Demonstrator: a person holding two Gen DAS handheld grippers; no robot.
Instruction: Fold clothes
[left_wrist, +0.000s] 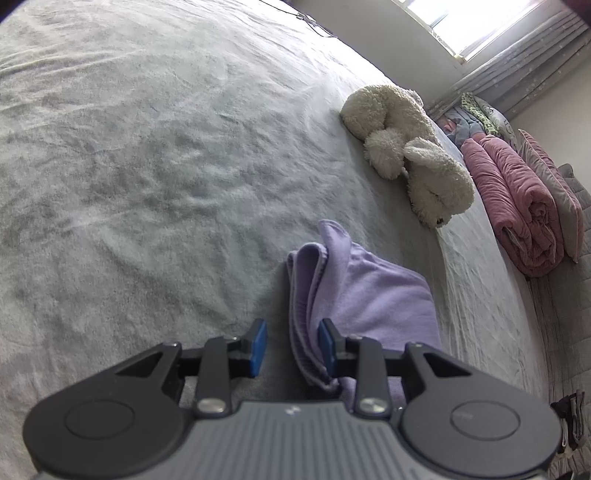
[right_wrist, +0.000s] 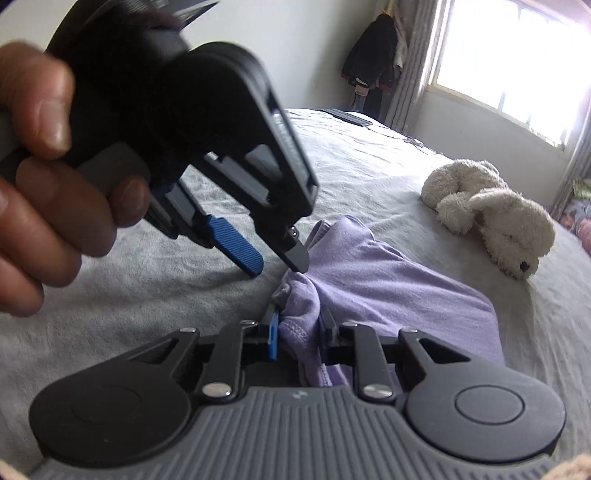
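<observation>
A lavender garment (left_wrist: 373, 295) lies bunched on the grey bedspread (left_wrist: 147, 166), near the bed's right edge. My left gripper (left_wrist: 293, 347) is open, and the garment's folded edge runs between its blue pads (left_wrist: 258, 347), close to the right one. In the right wrist view, my right gripper (right_wrist: 299, 334) is shut on a gathered bunch of the lavender garment (right_wrist: 388, 288). A hand (right_wrist: 48, 192) holds the left gripper (right_wrist: 269, 258) just above that bunch, jaws apart, its tip touching the cloth.
A white plush dog (left_wrist: 406, 158) lies on the bed beyond the garment. A rolled pink quilt (left_wrist: 517, 206) and pillows sit past the bed's right edge. A window (right_wrist: 517, 66), curtains and hanging dark clothes (right_wrist: 373, 55) are at the back.
</observation>
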